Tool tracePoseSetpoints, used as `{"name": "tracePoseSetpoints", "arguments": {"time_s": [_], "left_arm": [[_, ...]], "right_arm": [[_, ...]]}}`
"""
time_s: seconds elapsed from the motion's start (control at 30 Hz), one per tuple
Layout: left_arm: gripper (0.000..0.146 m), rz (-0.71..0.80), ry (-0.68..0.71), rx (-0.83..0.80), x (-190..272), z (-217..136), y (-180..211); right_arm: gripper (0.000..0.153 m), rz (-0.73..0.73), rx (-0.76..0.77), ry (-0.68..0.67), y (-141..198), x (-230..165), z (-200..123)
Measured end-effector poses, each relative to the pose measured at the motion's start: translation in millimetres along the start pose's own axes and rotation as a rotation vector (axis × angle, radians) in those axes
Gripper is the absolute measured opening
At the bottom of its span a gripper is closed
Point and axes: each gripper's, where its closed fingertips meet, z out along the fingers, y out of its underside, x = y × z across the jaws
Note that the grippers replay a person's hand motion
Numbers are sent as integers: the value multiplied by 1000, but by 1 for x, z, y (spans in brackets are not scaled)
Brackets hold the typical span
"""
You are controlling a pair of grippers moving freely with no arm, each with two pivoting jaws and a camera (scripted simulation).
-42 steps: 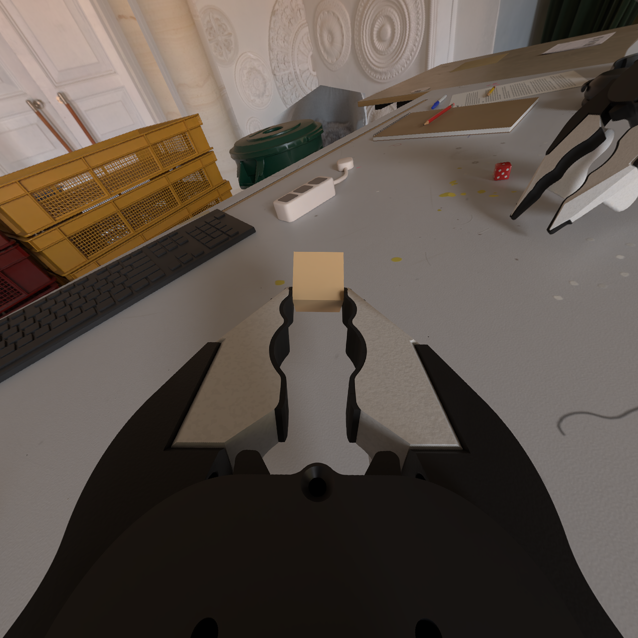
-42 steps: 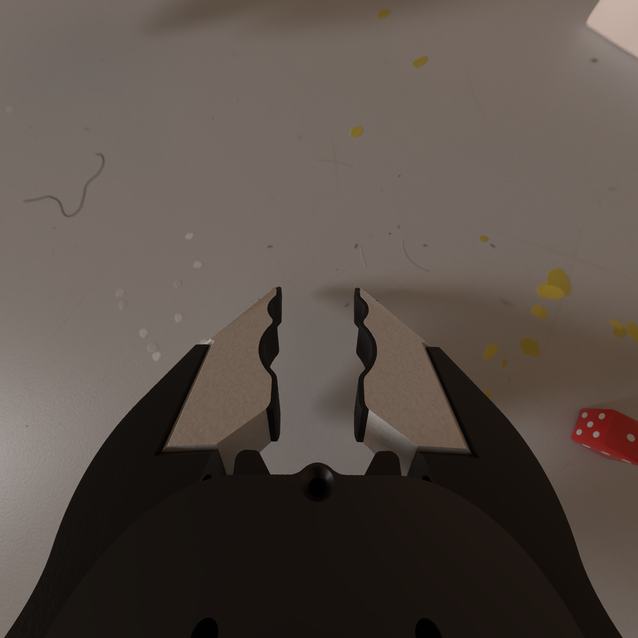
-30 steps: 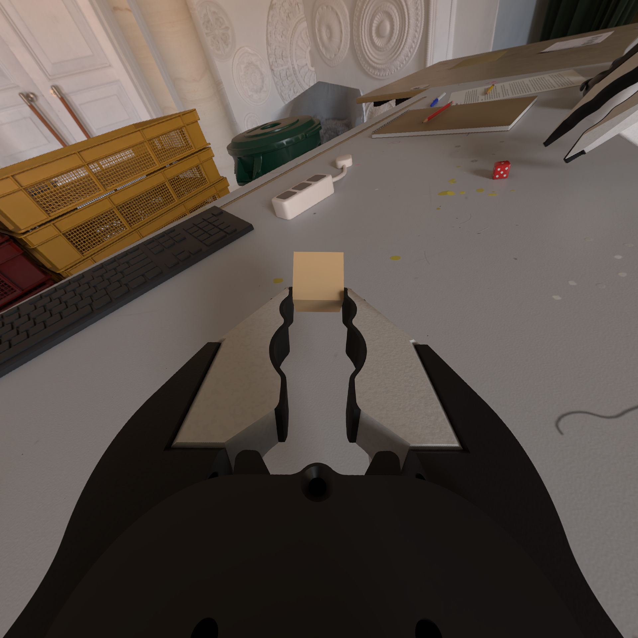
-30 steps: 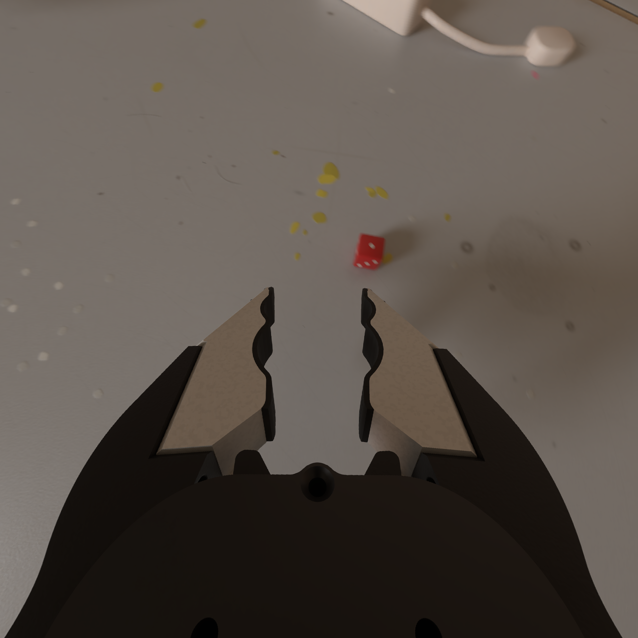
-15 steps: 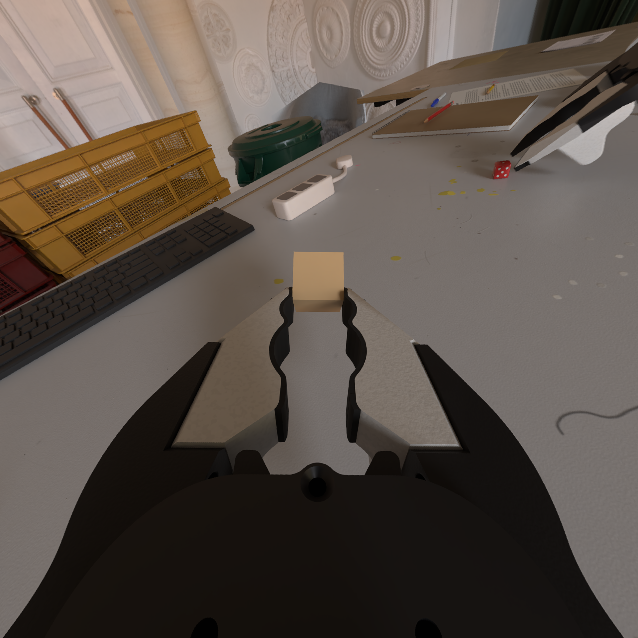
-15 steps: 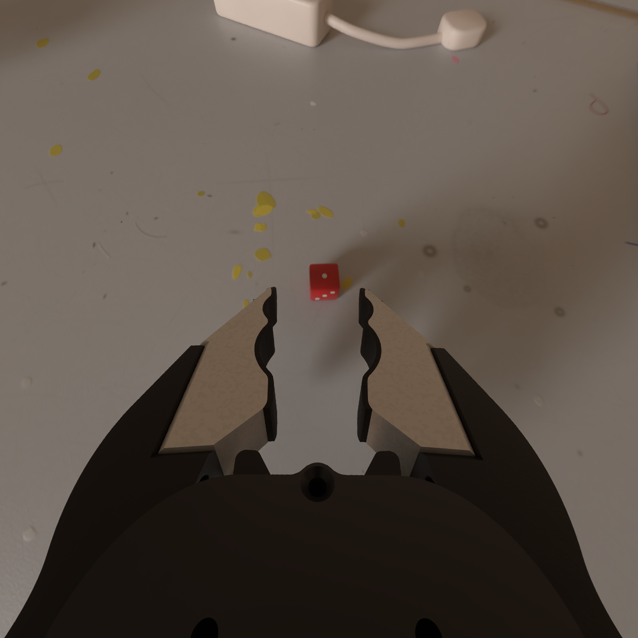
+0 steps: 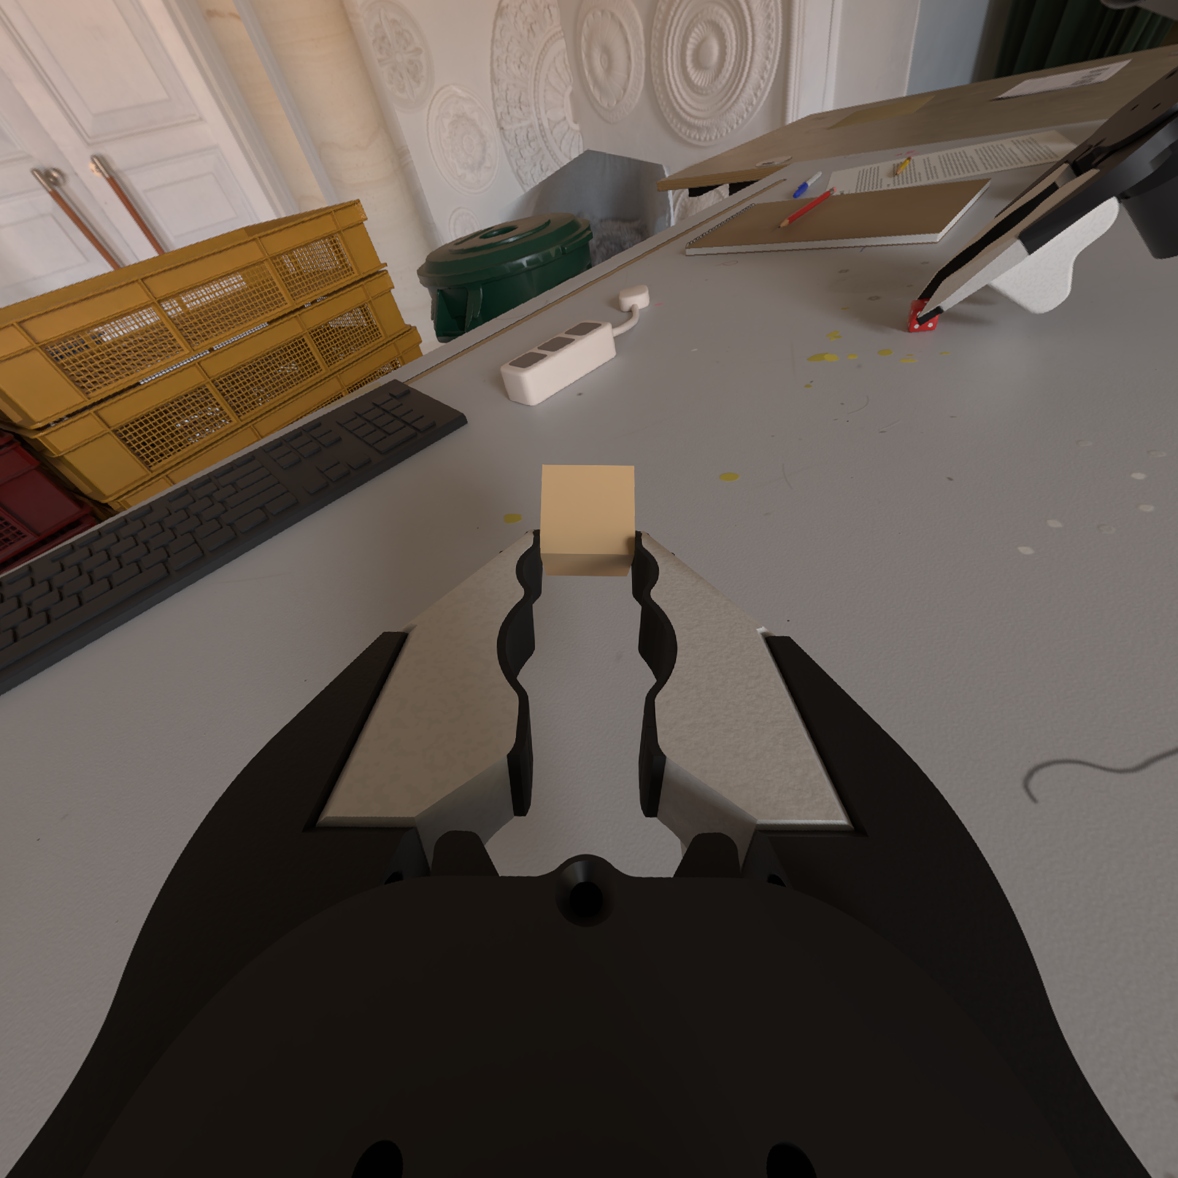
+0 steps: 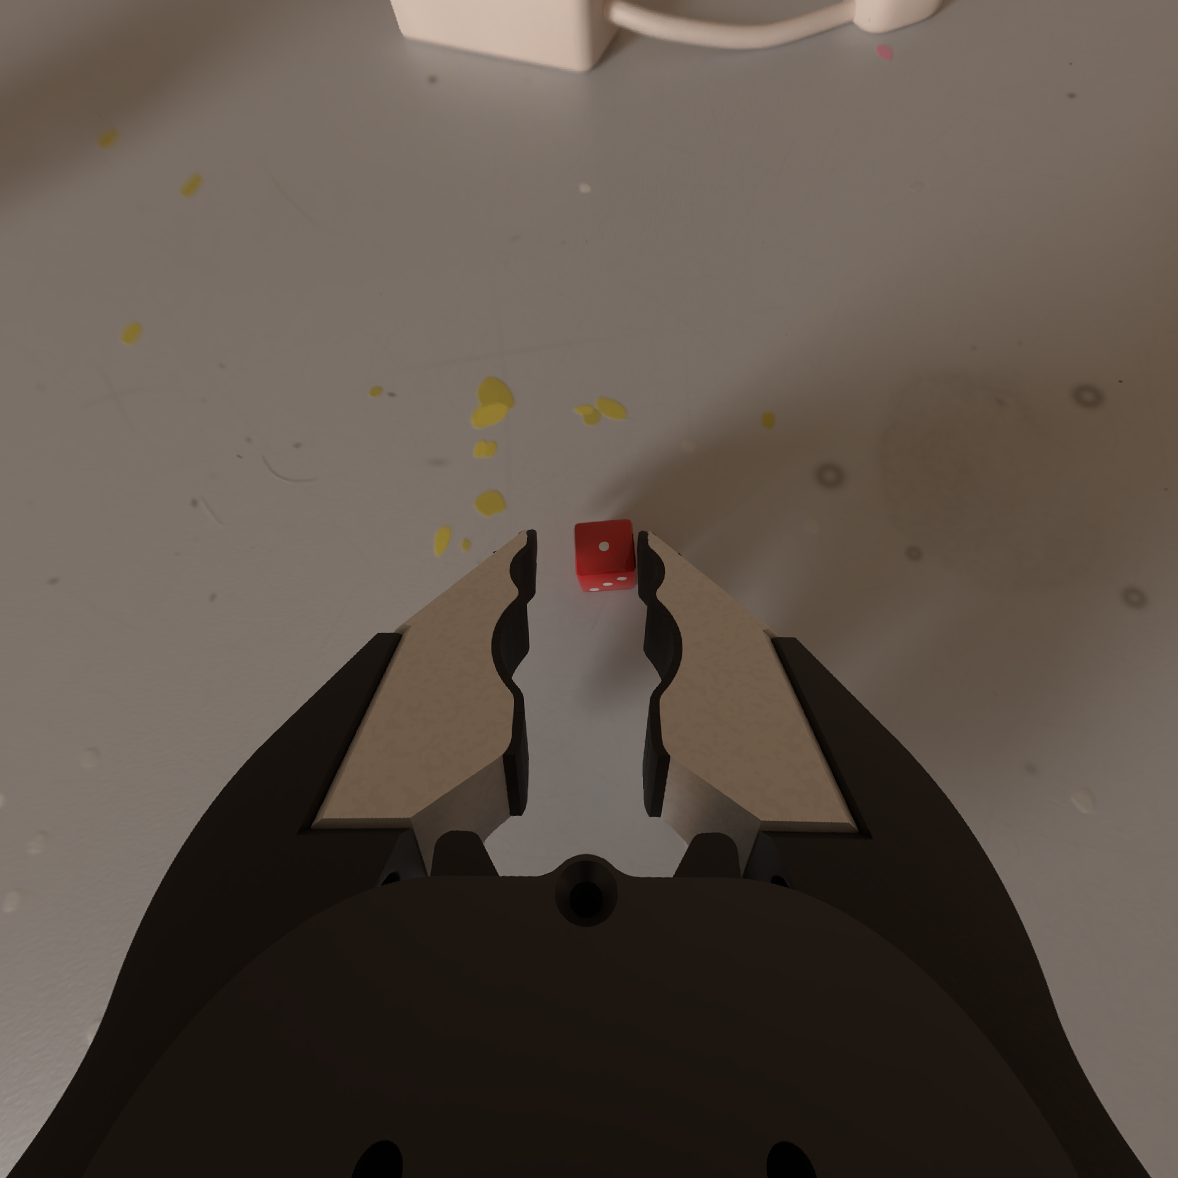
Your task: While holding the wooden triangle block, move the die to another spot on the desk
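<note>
My left gripper [image 7: 587, 549] is shut on the pale wooden triangle block [image 7: 587, 513] and holds it at the fingertips above the grey desk [image 7: 892, 574]. The small red die [image 8: 604, 556] with white pips sits on the desk between the tips of my right gripper [image 8: 586, 549]. The jaws stand apart; the die lies close to the right fingertip, with a gap on its left side. In the left wrist view the right gripper [image 7: 932, 310] reaches down at the far right, its tips at the die [image 7: 920, 319].
A white power strip [image 7: 558, 363] with cord lies beyond the die; it also shows at the top of the right wrist view [image 8: 510, 25]. A black keyboard [image 7: 210, 503], yellow crates [image 7: 191, 344], a green bin [image 7: 507, 271] and a notebook with a pencil [image 7: 835, 220] sit around the desk.
My right gripper swung over, came down and moved forward so the die now sits between its fingertips. My left gripper has kept still with the block.
</note>
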Motion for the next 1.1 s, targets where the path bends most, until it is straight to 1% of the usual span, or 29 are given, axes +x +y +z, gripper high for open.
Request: {"name": "tracePoseSetpoints", "arguments": {"time_s": [0.07, 0.1, 0.2, 0.23, 0.37, 0.43, 0.5, 0.67, 0.77, 0.8, 0.87, 0.93, 1.0, 1.03, 1.1], "left_arm": [[27, 0, 0, 1, 0, 0, 0], [27, 0, 0, 0, 0, 0, 0], [27, 3, 0, 0, 0, 0, 0], [27, 4, -1, 1, 0, 0, 0], [27, 2, -1, 1, 0, 0, 0], [27, 3, -2, 1, 0, 0, 0], [27, 4, -2, 0, 0, 0, 0], [27, 1, 0, -1, 0, 0, 0], [27, 3, -1, -1, 0, 0, 0], [27, 4, -1, 0, 0, 0, 0], [27, 3, -1, -2, 0, 0, 0], [27, 5, -1, -3, 0, 0, 0], [27, 7, -2, -3, 0, 0, 0], [27, 8, -3, -2, 0, 0, 0], [27, 10, -5, 1, 0, 0, 0]], "right_arm": [[30, 23, 17, -28, -2, 0, -3], [30, 14, 7, -21, -1, 1, -3], [30, -65, -41, 36, 6, 9, -2], [29, -74, -48, 34, 7, 9, -2], [28, -65, -56, -24, 6, 3, 2], [26, -89, -54, -8, 6, 3, 4], [19, -109, -57, 12, 6, 5, 4], [18, -136, -53, 34, 5, 7, 3], [18, -157, -21, 42, -2, 3, -5], [18, -170, 7, 7, -7, -6, -10], [18, -235, 65, -137, -16, -41, -20], [18, -336, 57, -276, -11, -78, -26], [18, -412, 46, -340, -4, -104, -26], [18, -426, 52, -358, -2, -113, -26], [18, -431, 28, -440, 8, -131, -26]]}}
